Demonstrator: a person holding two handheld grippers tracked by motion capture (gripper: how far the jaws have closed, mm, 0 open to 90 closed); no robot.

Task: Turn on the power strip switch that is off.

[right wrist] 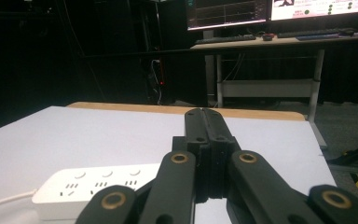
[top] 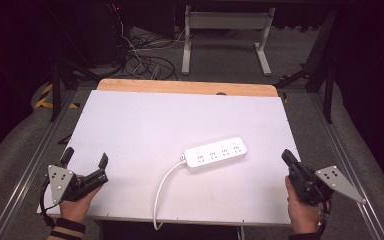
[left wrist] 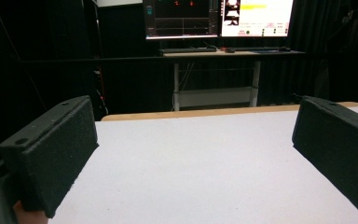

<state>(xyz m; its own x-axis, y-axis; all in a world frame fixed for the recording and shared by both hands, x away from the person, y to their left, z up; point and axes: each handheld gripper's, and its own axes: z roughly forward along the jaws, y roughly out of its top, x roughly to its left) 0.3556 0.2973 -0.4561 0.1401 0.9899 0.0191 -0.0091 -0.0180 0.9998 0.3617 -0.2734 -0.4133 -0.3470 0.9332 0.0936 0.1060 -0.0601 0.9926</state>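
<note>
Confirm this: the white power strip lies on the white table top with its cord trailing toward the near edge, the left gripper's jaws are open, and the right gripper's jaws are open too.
Wrong on one point: the right gripper is shut, its black jaws pressed together with nothing between them, as the right gripper view shows. The rest stands: the white power strip lies on the white table top, and the left gripper is open.

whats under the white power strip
The white power strip lies flat on the white table top, its cord trailing to the near edge. The surface directly beneath it is covered, so unseen.
</note>
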